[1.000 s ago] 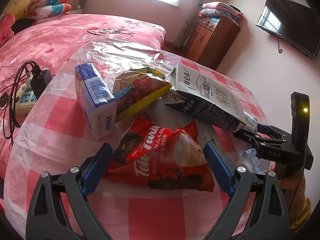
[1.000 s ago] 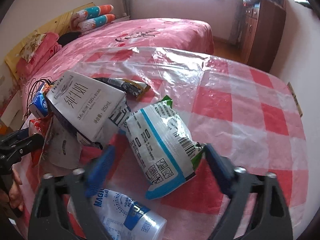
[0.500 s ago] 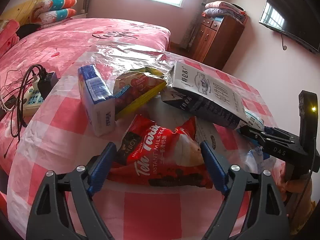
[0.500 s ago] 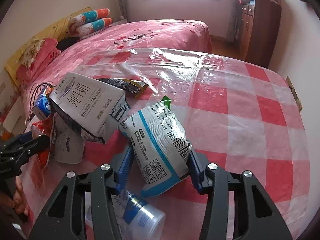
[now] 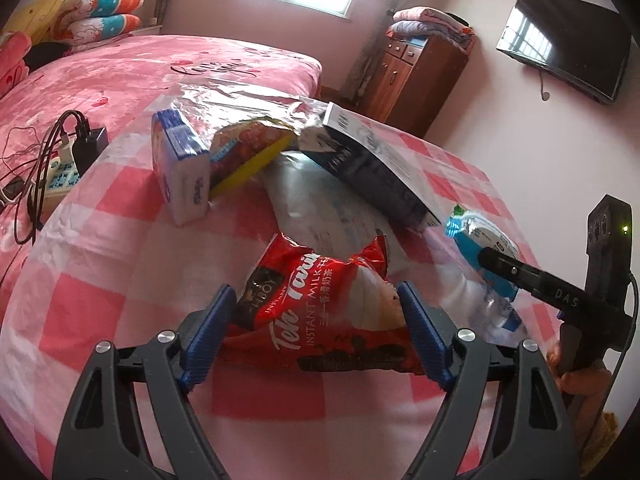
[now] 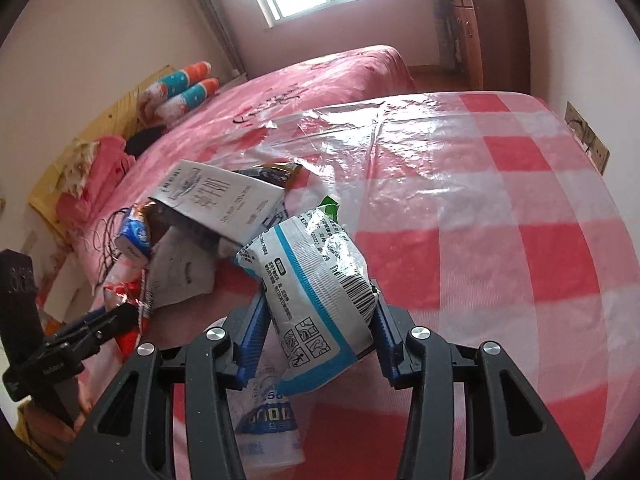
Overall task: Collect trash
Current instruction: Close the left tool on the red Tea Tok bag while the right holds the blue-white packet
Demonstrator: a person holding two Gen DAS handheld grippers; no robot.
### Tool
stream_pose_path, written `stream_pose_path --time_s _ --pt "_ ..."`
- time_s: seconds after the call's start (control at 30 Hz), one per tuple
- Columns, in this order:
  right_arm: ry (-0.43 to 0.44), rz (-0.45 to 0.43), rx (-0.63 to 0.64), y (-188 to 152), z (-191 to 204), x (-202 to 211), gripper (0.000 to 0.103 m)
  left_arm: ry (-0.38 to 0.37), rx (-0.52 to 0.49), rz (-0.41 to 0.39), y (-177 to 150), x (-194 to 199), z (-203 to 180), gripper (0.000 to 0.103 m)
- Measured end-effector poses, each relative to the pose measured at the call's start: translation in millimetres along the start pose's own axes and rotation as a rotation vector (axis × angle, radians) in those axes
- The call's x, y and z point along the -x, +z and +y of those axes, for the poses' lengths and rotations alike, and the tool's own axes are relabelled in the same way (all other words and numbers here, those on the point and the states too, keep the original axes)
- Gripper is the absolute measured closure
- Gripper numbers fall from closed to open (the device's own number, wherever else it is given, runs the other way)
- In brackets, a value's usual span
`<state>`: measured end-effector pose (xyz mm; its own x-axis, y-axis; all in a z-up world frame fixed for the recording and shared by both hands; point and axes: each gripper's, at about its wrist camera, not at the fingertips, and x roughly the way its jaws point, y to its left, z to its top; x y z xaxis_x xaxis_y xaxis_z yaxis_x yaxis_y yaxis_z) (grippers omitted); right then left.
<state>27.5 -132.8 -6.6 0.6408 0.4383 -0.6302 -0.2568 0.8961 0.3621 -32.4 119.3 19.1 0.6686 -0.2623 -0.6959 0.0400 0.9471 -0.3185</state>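
- Your right gripper (image 6: 318, 338) is clamped on the white-and-blue snack bag (image 6: 316, 292); both blue pads press its sides and the bag is lifted off the tablecloth (image 6: 500, 220).
- Under that bag a clear plastic bottle (image 6: 266, 420) with a blue label lies on its side on the cloth.
- Your left gripper (image 5: 316, 332) sits with jaws apart around the red Teh Tarik pouch (image 5: 324, 312); pads are just beside its edges, and I can't tell if they touch. The pouch is flat on the table.
- Behind it lies a silver wrapper (image 5: 316, 204), then the dark milk carton (image 5: 372, 160) tilted over it.
- Far left: blue-white tissue pack (image 5: 180, 172) standing on edge, yellow-red snack bag (image 5: 248, 148) leaning against it.
- Off the table edge there's a power strip (image 5: 60, 168) on the bed.
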Motion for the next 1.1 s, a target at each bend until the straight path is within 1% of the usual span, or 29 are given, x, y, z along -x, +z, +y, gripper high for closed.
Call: stream_pose_path --time_s 0.23,0.4,0.57,0.7,0.8,1.1 --pt "0.022 -0.061 -0.018 -16.6 7.6 21.9 0.056 -0.028 -0.025 0.001 -19.3 16.3 -9.2 0.021" --pt "0.067 -0.093 -0.061 -29.6 11.9 38.7 0.056 -0.045 -0.032 0.001 -30.3 28.3 -10.7 0.021" --pt "0.107 -0.110 -0.076 -33.1 22.0 54.8 0.056 -0.062 -0.033 -0.002 -39.1 40.1 -6.5 0.021" --pt "0.142 -0.103 -0.062 -35.5 39.1 63.6 0.056 -0.070 -0.027 -0.009 -44.4 50.6 -1.0 0.021" --pt "0.146 -0.089 -0.027 -39.1 56.2 65.3 0.056 -0.079 -0.016 -0.019 -48.4 61.1 5.8 0.021" --pt "0.247 0.012 0.037 -53.9 110.7 50.5 0.056 -0.084 0.036 -0.067 -59.7 95.2 36.6 0.021"
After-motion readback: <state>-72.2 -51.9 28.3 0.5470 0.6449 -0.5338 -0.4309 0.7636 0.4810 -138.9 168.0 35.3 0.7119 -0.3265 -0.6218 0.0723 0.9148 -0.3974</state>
